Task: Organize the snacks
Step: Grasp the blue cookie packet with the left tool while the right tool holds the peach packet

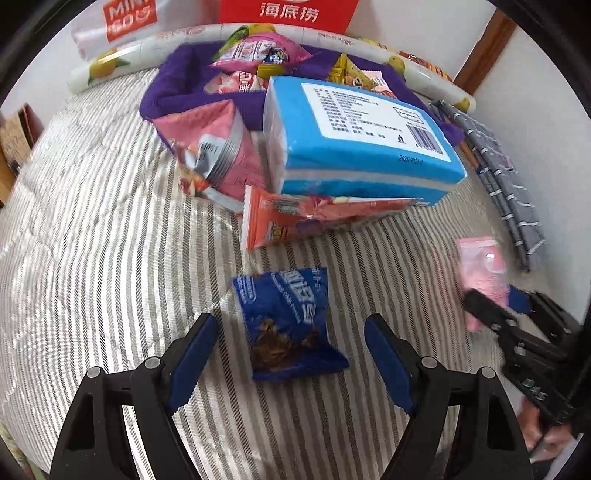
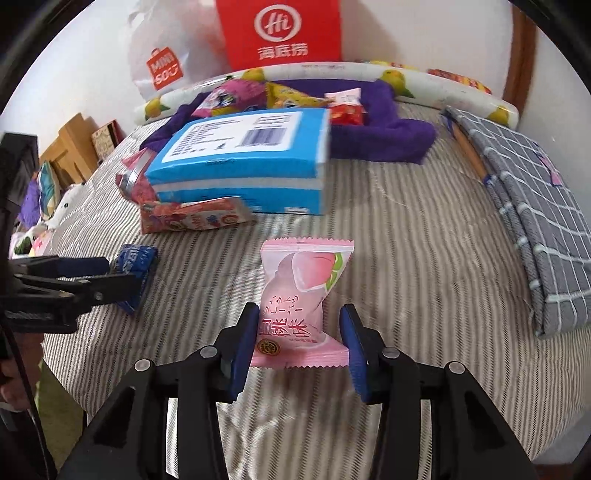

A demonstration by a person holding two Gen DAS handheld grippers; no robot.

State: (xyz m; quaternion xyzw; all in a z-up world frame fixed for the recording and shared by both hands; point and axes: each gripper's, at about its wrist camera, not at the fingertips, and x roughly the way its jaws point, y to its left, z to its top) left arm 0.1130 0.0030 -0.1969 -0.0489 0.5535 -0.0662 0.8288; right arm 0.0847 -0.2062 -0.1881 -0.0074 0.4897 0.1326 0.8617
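Observation:
My left gripper [image 1: 291,332] is open around a small blue snack packet [image 1: 291,321] that lies on the striped bed cover; the fingers stand apart from it on both sides. My right gripper [image 2: 299,328] is open around the lower end of a pink peach candy packet [image 2: 303,295], which lies flat on the cover. The pink packet [image 1: 480,273] and the right gripper [image 1: 491,314] also show blurred at the right of the left wrist view. The left gripper [image 2: 110,280] and blue packet [image 2: 135,258] show at the left of the right wrist view.
A blue tissue pack [image 1: 354,140] rests on an orange-red packet [image 1: 295,221] and a pink packet [image 1: 221,155]. Behind is a purple cloth [image 1: 177,85] with several snacks [image 1: 258,55]. A grey checked cloth [image 2: 524,206] lies at the right. Red bag [image 2: 280,33] at the wall.

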